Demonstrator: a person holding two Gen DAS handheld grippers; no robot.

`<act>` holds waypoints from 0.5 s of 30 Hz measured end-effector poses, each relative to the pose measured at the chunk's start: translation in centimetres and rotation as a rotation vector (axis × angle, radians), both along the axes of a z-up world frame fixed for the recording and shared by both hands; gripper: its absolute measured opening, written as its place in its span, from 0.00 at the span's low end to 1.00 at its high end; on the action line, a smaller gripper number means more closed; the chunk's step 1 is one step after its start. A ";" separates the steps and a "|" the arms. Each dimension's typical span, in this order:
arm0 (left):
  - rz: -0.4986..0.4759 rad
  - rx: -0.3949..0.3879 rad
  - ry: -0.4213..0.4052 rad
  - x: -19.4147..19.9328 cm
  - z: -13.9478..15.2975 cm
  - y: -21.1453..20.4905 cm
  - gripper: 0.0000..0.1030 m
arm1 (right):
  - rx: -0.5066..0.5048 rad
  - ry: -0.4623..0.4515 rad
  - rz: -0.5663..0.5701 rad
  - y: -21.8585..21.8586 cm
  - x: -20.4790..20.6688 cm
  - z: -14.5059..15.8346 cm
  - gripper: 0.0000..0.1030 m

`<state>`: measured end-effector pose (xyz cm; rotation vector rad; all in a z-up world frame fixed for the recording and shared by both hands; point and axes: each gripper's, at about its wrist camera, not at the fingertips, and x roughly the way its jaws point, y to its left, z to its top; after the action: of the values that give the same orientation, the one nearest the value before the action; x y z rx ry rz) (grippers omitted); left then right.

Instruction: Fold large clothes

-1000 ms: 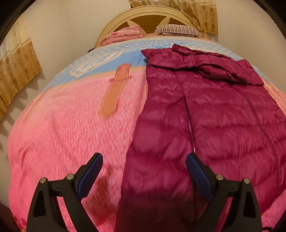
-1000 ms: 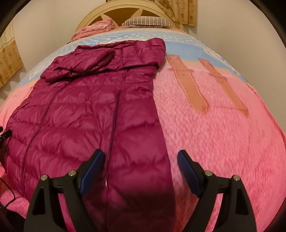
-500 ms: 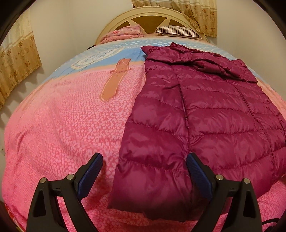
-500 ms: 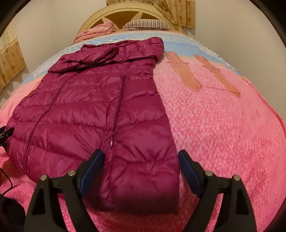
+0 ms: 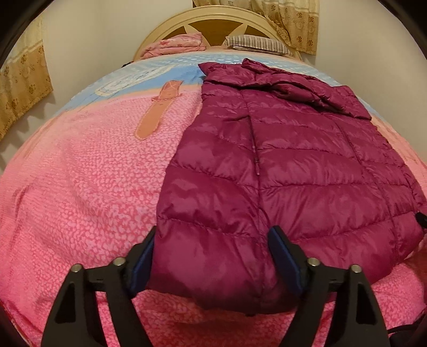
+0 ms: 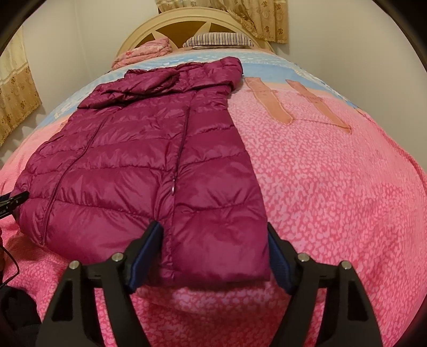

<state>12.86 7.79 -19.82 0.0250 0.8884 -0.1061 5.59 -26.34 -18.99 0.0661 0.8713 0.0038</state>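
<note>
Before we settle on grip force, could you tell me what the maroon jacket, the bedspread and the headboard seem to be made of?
Maroon jacket: likely thin nylon or polyester shell over puffy filling; glossy sheen, quilted stitched bands.
Bedspread: soft matte woven fabric, perhaps cotton; mottled pink print, no shine.
Headboard: probably painted wood; smooth cream arch, brown panels.

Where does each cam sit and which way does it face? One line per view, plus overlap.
Left wrist: on the left gripper, tilted down along its fingers toward the headboard; fingers straddle the left hem corner of the maroon puffer jacket; jaws have just been closing.
Right wrist: on the right gripper, same heading; fingers straddle the right hem corner; jaws have just been closing.
Shared: jacket, pink bedspread, striped pillow, headboard; each view catches the other gripper at the frame's edge.
</note>
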 end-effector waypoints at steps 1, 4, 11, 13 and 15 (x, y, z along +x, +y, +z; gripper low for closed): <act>-0.003 -0.007 0.002 0.0 0.0 0.0 0.68 | 0.003 -0.001 0.004 0.0 -0.1 0.0 0.70; -0.036 -0.022 -0.004 -0.4 0.2 -0.5 0.47 | 0.024 -0.011 0.024 0.0 -0.3 0.3 0.50; -0.078 0.025 -0.065 -1.5 1.9 -1.4 0.08 | 0.058 -0.048 0.086 0.8 -1.0 0.8 0.15; -0.080 0.024 -0.088 -1.8 2.8 -1.2 0.08 | 0.055 -0.078 0.090 0.9 -1.4 1.5 0.13; -0.085 0.014 -0.119 -2.2 4.2 -0.9 0.07 | 0.056 -0.107 0.091 0.9 -1.8 2.3 0.12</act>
<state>10.71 6.93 -15.62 0.0813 0.7690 -0.1764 3.83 -25.45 -16.64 0.0774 0.7669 0.1161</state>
